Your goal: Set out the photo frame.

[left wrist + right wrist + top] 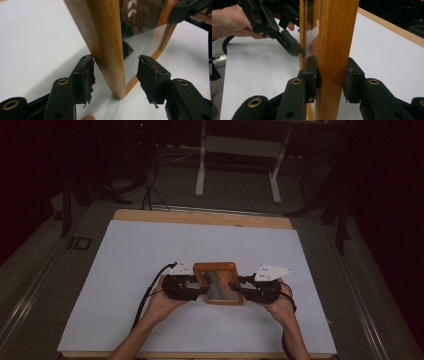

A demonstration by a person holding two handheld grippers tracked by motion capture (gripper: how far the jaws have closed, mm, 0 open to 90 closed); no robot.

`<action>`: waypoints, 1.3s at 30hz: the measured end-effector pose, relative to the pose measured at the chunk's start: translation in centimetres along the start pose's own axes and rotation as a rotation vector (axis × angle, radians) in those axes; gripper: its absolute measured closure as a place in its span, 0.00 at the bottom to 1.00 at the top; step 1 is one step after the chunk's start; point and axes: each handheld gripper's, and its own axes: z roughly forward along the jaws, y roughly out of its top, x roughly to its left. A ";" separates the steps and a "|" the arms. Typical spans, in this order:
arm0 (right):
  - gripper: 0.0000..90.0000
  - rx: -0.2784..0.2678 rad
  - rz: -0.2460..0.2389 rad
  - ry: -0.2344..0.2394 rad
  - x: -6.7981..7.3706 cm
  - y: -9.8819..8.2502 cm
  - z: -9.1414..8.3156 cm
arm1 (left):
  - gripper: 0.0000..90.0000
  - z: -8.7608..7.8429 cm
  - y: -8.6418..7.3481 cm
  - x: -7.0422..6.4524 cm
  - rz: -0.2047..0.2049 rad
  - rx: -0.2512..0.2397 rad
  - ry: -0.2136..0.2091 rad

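With the right gripper (329,80) clamped on the upright wooden-framed glass picture frame (216,283) mid-table and the left gripper (115,75) half-open astride its edge, uneven closing could twist it loose.

A white sheet (150,265) covers most of a wooden table (200,216), whose pale edge shows as a strip along the far side and again at the near corners. Beyond the table, a white metal stand (239,150) with two legs rests on grey carpeted floor (240,195) in a dim room. Black cables (150,185) trail across the carpet at far left, beside dark stand legs (67,205).
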 end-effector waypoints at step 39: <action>0.70 -0.018 0.090 0.013 -0.8 0.0 0.1 | 0.68 -0.8 0.4 -0.1 -0.039 -0.006 -0.017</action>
